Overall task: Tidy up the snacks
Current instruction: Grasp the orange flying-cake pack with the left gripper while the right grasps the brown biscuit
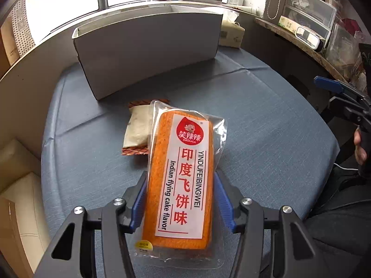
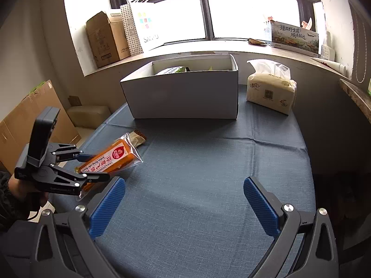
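Left gripper has its blue fingers clamped on the long orange cake in clear wrap, over the blue-clothed bench, near the white cardboard box. Right gripper is wide open, holding nothing.

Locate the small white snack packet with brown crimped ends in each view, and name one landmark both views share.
Left wrist view: small white snack packet left of centre, partly under the orange cake pack.
Right wrist view: packet left of centre, behind the pack.
Shared landmark: white cardboard box.
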The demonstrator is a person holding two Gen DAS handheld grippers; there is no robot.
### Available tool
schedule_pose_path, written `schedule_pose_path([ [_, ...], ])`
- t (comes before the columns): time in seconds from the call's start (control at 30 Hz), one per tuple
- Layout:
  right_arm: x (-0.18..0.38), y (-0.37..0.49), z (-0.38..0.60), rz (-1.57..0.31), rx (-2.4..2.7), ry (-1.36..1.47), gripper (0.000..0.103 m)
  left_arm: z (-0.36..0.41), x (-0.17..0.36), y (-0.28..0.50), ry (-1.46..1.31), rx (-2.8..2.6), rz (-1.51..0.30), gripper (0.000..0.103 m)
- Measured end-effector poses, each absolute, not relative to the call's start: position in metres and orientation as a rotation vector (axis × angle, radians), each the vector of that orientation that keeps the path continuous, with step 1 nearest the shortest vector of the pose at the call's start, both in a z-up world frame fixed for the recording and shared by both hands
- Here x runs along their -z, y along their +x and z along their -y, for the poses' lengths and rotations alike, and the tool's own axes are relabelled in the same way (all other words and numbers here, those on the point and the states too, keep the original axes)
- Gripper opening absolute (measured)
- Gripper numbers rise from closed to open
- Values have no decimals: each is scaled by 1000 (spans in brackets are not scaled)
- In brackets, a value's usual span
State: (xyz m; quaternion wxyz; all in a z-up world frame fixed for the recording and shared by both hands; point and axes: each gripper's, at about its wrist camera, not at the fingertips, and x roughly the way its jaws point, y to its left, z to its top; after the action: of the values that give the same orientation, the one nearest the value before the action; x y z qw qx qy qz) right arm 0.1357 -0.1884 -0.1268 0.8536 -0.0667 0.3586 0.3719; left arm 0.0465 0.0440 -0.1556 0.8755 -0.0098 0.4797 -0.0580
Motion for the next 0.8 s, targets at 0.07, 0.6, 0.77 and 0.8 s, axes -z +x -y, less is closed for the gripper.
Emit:
schedule_pose_path([
  [0.07, 129, 135, 177, -763, -811, -167, 103, -54, 139, 34, -40, 118, -958, 58],
  [0.6, 185, 165, -26, -815, -1056, -589, 103, -137, 84, -34, -177, -16, -765, 58],
  [0.77, 202, 174, -52, -842, -1081, -646, 103, -137, 92, -33, -200, 2, -773, 58],
  [0.8, 206, 176, -54, -856, -1092, -649, 103, -136, 93, -33, -203, 4, -773, 58],
])
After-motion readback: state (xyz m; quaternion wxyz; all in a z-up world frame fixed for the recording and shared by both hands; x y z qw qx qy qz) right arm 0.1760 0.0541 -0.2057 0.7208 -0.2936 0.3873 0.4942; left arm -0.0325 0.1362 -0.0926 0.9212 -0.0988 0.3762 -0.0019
